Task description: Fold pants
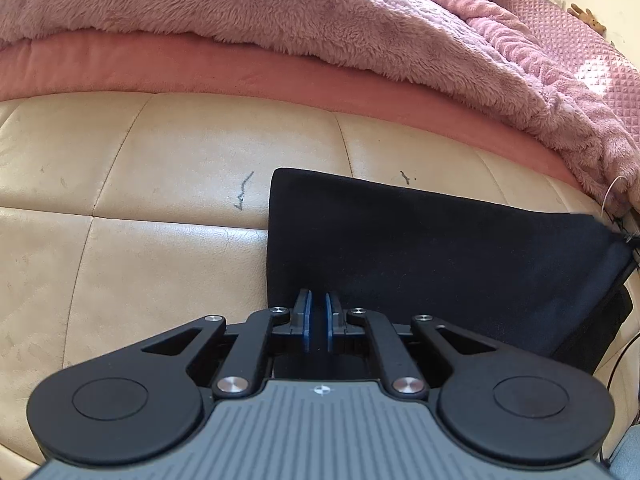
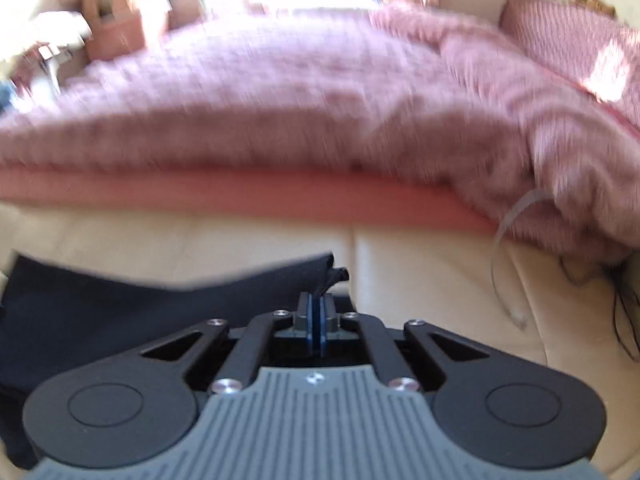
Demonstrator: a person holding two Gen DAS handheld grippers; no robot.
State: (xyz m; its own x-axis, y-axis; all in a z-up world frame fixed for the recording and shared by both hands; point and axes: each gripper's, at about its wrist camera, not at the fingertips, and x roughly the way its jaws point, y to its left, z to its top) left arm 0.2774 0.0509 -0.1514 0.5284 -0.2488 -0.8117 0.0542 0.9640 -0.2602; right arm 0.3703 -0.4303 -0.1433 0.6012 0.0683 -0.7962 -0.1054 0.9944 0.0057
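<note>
Black pants (image 1: 420, 248) lie folded on a cream leather bench (image 1: 160, 184), with their left edge straight and their right end lifted off the surface. My left gripper (image 1: 318, 300) sits at the near left edge of the pants. Its blue pads stand a sliver apart with dark cloth between them. In the blurred right wrist view the pants (image 2: 120, 304) spread to the left, and my right gripper (image 2: 317, 300) is shut on their right corner. A tuft of black cloth (image 2: 336, 276) pokes out past its fingertips.
A fluffy pink blanket (image 1: 320, 12) over a pink mattress edge (image 1: 200, 68) borders the bench on the far side. A pink quilted cushion (image 1: 580, 44) lies at the far right. A white cable (image 2: 504, 240) and dark cords (image 2: 624, 320) hang at the bench's right end.
</note>
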